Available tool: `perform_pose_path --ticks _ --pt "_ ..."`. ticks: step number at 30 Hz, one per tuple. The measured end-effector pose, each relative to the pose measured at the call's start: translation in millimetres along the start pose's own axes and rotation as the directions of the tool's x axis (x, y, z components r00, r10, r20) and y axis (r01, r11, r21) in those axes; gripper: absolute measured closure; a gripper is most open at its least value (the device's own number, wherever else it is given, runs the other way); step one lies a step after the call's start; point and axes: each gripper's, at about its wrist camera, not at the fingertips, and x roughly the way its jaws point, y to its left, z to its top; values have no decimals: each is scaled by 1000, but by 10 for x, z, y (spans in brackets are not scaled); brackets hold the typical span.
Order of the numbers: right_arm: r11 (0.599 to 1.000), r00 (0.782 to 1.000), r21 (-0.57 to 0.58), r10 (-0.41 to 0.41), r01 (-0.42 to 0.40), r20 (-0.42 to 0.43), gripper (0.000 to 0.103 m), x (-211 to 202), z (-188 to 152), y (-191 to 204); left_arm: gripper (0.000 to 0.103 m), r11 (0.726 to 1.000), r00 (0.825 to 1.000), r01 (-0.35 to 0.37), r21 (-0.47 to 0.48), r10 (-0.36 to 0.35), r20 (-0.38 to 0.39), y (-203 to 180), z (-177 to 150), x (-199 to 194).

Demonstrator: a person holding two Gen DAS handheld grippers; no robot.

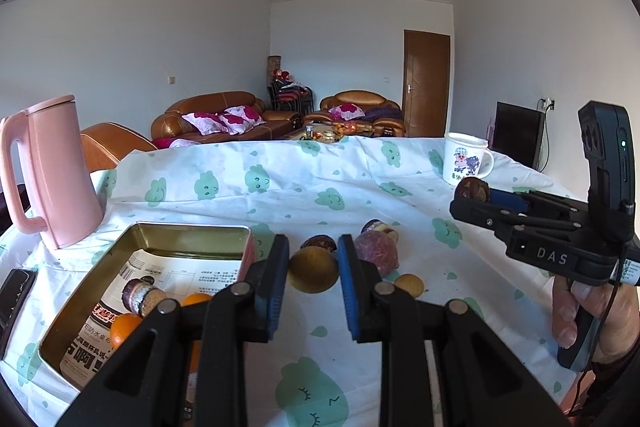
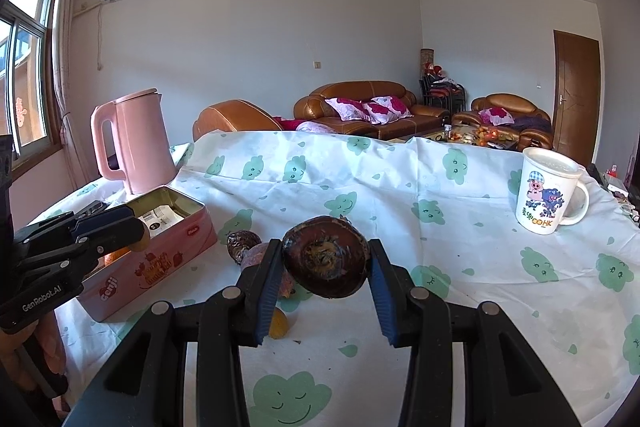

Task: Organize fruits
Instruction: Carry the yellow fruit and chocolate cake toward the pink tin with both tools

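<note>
Brown and round, the dark fruit (image 2: 326, 263) is squeezed between the two blue pads of the right gripper (image 2: 325, 281), up off the cloth. It looks smooth and a bit squashy, so it could slip out and drop on the fruits under it.

The left gripper (image 1: 313, 269) has its pads on both sides of a yellow-brown fruit (image 1: 313, 269). I cannot tell if it is pinching the fruit or just near it. If it closes off-centre, the round fruit could roll away.

Just past it sit a purple fruit (image 1: 377, 251), a small yellow fruit (image 1: 409, 285) and two more dark ones. A bump could send them rolling.

The tin box (image 1: 192, 227) is to the left with oranges (image 1: 125, 327) inside. Both grippers could bang together going there.

Farther back stand the pink kettle (image 1: 60, 171) and the white mug (image 1: 465, 158).
</note>
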Motion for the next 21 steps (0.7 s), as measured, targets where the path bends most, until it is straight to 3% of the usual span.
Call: perform_pose_path --ticks 21 --pt "999 996 -31 -3 6 90 59 -172 -15 62 77 1000 998 -25 0 25 61 -10 -1 -106"
